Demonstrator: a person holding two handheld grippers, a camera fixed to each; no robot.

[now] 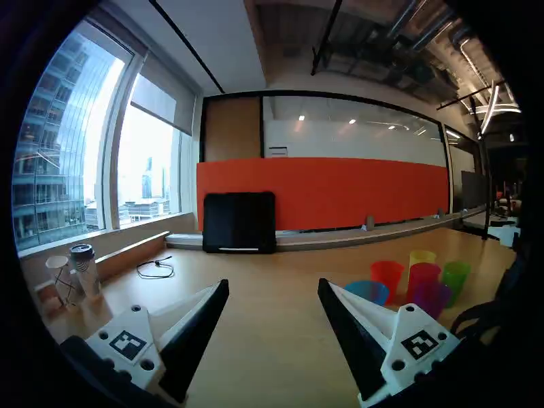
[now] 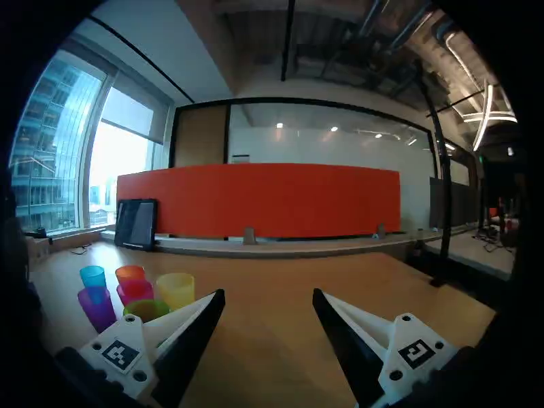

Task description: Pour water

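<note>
Several coloured plastic cups stand grouped on the wooden table (image 1: 272, 326). In the left gripper view they are at the right: a blue cup (image 1: 367, 292), red cup (image 1: 387, 275), yellow cup (image 1: 422, 258), pink cup (image 1: 422, 275), purple cup (image 1: 431, 299) and green cup (image 1: 455, 279). My left gripper (image 1: 272, 289) is open, left of the cups, holding nothing. In the right gripper view the same cluster sits at the left: blue cup (image 2: 92, 275), orange-red cup (image 2: 130, 273), yellow cup (image 2: 175, 289), purple cup (image 2: 97, 306), green cup (image 2: 145, 310). My right gripper (image 2: 267, 296) is open, right of them.
A dark monitor (image 1: 239, 222) leans against the orange partition (image 1: 326, 190) at the table's back. A cable (image 1: 156, 268) lies near it. On the window ledge at the left stand a lidded coffee cup (image 1: 85, 268) and a paper cup (image 1: 58, 268). More desks lie to the right (image 2: 476, 251).
</note>
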